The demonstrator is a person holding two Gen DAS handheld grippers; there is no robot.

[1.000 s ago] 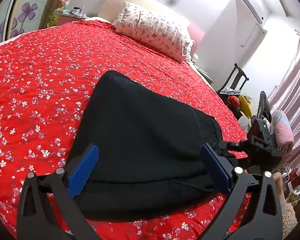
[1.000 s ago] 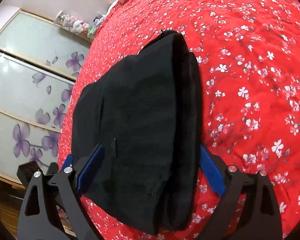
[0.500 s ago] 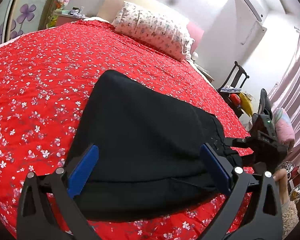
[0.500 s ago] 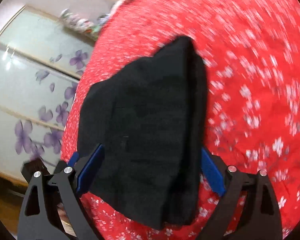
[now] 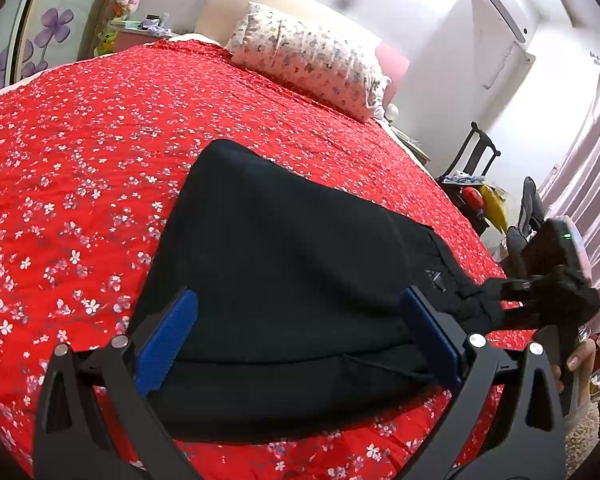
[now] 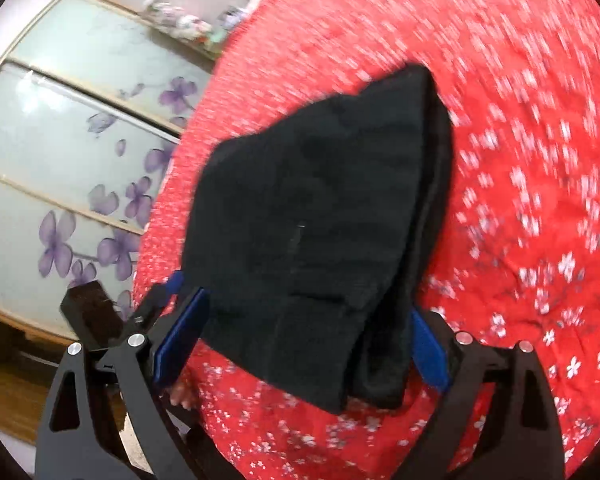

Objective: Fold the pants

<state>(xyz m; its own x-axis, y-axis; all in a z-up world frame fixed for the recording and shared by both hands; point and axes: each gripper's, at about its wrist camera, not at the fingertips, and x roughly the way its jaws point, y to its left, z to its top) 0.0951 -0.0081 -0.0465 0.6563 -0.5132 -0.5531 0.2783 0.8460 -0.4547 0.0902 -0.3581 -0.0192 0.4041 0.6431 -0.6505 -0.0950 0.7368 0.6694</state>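
1. The bed (image 5: 100, 128), under a red flowered cover, spreads ahead of both grippers.
2. The pants (image 5: 292, 264), black and folded into a thick stack, lie on the bed straight ahead of the left gripper (image 5: 300, 336), and fill the gap ahead of the right gripper (image 6: 300, 344).
3. A pillow (image 5: 308, 68) lies far ahead of the left gripper.
4. Left gripper: wide open, holding nothing.
5. Right gripper: wide open, gripping nothing; its view is blurred.

Pants (image 5: 292, 264) on bed (image 5: 80, 184) near front edge; pillow (image 5: 312, 68) behind at head; chair (image 5: 476, 160) right.
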